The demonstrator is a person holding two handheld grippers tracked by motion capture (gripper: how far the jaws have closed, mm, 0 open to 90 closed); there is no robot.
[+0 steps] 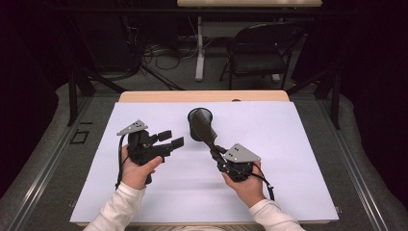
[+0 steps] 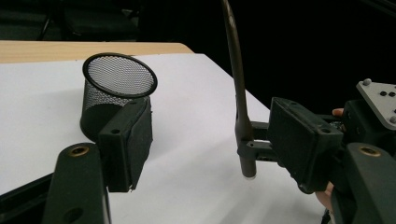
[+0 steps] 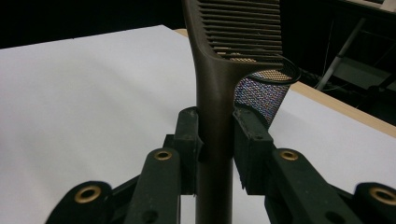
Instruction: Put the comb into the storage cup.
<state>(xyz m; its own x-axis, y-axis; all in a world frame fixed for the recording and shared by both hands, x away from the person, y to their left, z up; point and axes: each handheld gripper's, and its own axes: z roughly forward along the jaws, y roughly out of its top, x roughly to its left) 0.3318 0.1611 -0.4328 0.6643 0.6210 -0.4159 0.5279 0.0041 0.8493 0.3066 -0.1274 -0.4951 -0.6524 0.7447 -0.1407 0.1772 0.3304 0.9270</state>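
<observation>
A dark brown comb [image 1: 204, 127] is held by its handle in my right gripper [image 1: 215, 150], which is shut on it. The comb [image 3: 215, 93] rises between the right gripper's [image 3: 215, 140] pads, teeth end up and away from the hand. Just behind it a black mesh cup [image 1: 207, 111] stands upright on the white sheet. My left gripper [image 1: 172, 138] hovers to the left of the comb, jaws open with nothing between them, pointing toward it. In the left gripper view the comb [image 2: 236, 70] and the cup [image 2: 119, 77] lie beyond the open left gripper [image 2: 215, 144].
A white sheet [image 1: 288, 159] covers most of the wooden table [image 1: 144, 96]. Beyond the far edge are a black folding chair [image 1: 262, 48], a table leg and cables on the floor. Dark stands flank the table on both sides.
</observation>
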